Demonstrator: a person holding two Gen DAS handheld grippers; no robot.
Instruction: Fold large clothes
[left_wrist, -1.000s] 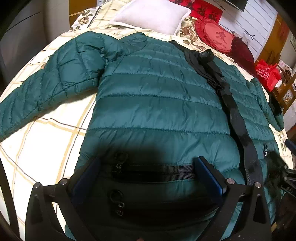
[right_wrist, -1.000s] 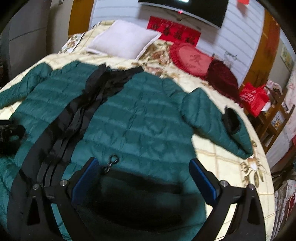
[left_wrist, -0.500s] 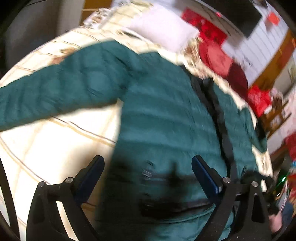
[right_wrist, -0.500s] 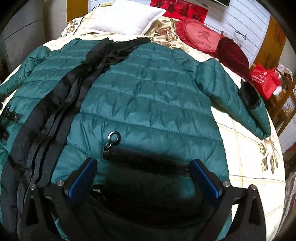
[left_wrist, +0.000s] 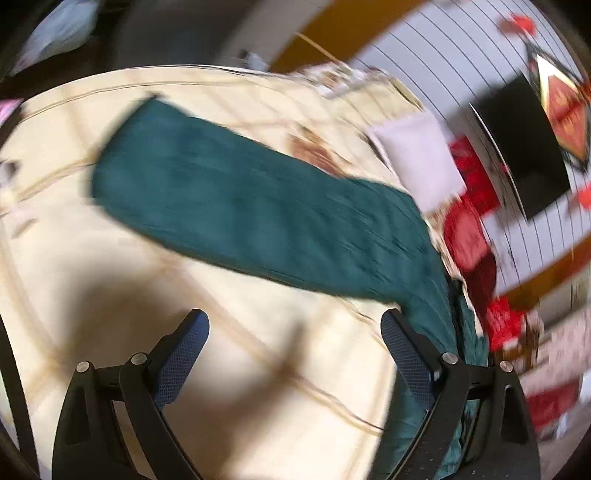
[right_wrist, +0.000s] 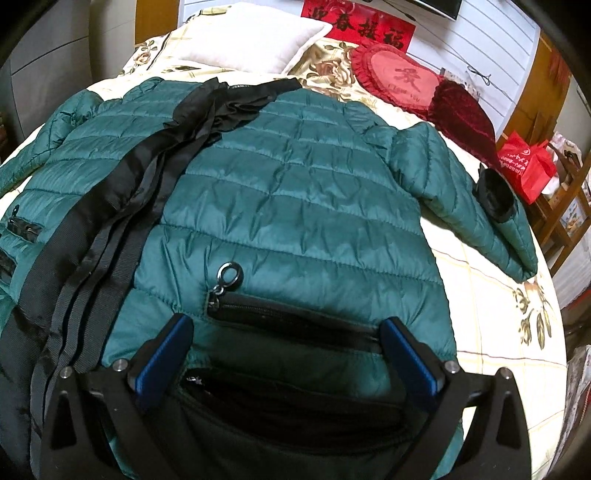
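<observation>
Left wrist view: tilted, blurred, looks down over bedspread (left_wrist: 110, 258), sleeve (left_wrist: 229, 199) at 12 o'clock, wall at 2 o'clock. Right wrist view: steep, close above jacket (right_wrist: 295, 206) front, pillow (right_wrist: 251, 37) at 12 o'clock. Shared: jacket, pillow, bedspread.

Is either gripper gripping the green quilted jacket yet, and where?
Neither. Left gripper is open over bare bedsheet; right gripper is open above the green quilted jacket hem pocket.

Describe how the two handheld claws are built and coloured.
Both match. The left claw and right claw each have two black plastic fingers with triangular cutouts, silver screw heads at the joints, and blue textured pads on the inner faces. No cables, markings, hands or sleeves show.
</observation>
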